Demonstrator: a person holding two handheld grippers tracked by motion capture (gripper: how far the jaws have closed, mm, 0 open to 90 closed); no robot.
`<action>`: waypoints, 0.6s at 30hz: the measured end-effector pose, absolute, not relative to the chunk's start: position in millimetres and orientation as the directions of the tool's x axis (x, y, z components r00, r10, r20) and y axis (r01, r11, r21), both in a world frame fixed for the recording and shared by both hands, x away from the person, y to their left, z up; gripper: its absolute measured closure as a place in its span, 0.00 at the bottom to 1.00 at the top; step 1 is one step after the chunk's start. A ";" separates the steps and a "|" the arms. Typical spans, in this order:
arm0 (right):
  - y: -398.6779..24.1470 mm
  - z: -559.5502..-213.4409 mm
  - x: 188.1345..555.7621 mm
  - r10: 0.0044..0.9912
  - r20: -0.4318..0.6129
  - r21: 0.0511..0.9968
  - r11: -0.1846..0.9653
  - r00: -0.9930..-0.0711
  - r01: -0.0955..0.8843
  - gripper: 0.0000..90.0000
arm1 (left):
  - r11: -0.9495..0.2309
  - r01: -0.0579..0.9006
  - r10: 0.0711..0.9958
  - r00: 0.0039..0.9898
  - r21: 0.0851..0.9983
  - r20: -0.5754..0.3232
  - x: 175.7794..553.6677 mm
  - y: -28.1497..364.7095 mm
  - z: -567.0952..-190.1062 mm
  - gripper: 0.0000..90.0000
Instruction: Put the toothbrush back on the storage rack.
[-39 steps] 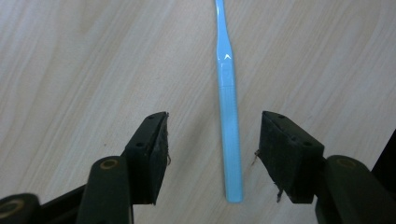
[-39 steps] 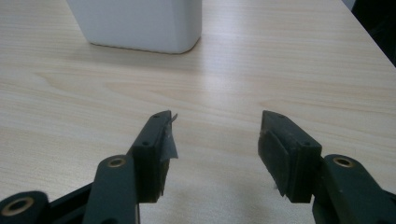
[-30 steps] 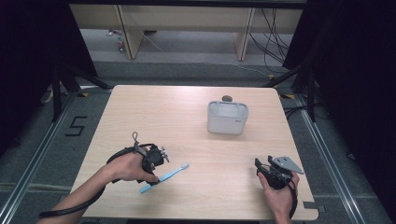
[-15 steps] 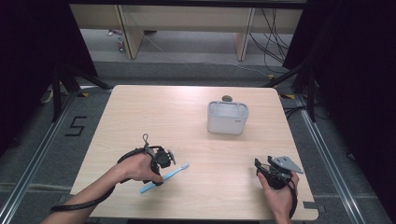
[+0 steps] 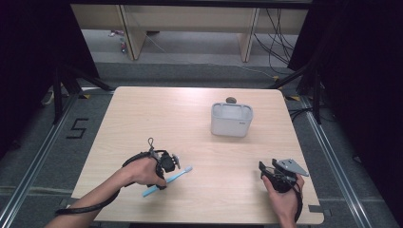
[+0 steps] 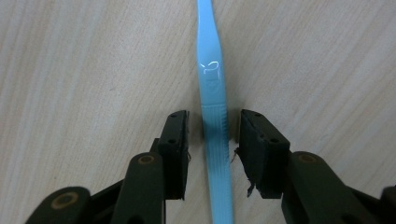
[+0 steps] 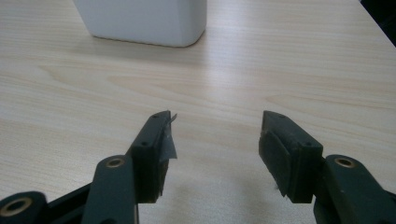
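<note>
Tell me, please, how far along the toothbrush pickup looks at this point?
Done: the left tongs sit low over the table, astride the blue toothbrush handle. In hand: the grasp; gaps show on both sides, so the jaws are not yet shut. Left: closing, lifting, and perhaps carrying it to the white container. The right tongs wait open and empty.

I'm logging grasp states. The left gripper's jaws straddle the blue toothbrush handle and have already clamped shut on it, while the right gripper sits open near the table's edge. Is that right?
Not quite. The left gripper does straddle the blue toothbrush, but it has not clamped: the left gripper view shows a gap between each jaw and the handle. The right gripper is open, as you said.
</note>
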State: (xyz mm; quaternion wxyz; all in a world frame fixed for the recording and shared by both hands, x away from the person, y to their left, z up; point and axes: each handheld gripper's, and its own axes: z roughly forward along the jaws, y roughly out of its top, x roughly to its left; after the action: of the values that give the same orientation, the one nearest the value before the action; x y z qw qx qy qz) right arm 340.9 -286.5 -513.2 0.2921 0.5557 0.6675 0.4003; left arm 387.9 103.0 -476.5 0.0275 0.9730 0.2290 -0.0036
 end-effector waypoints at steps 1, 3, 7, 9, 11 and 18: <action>-285.0 -513.0 340.0 0.976 0.073 0.853 0.045 -0.204 0.520 0.50 | -0.896 0.441 0.440 0.898 0.053 -0.020 388.3 102.9 -476.6 0.70; -284.4 -513.0 339.9 0.976 0.079 0.852 0.039 -0.203 0.522 0.50 | -0.901 0.432 0.431 0.902 0.044 -0.024 388.0 102.5 -478.2 0.71; -284.3 -512.9 339.8 0.976 0.089 0.847 0.031 -0.198 0.530 0.50 | -0.910 0.414 0.414 0.910 0.033 -0.019 387.8 102.9 -478.6 0.76; -285.2 -513.5 340.5 0.976 0.074 0.852 0.044 -0.204 0.521 0.50 | -0.912 0.410 0.409 0.912 0.027 -0.019 387.8 103.2 -478.5 0.77; -284.9 -513.0 340.4 0.975 0.078 0.851 0.042 -0.206 0.524 0.50 | -0.915 0.404 0.403 0.915 0.023 -0.014 387.5 103.5 -478.7 0.80; -285.8 -514.8 342.5 0.969 0.067 0.858 0.065 -0.237 0.509 0.50 | -0.924 0.383 0.383 0.924 0.025 0.012 383.7 103.6 -478.5 0.87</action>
State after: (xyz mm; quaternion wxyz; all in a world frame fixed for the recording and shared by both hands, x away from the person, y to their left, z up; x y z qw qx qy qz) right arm 342.5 -285.8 -514.8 0.2825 0.5495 0.6727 0.4072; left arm 383.7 103.6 -478.5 0.0111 0.9807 0.1952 0.0082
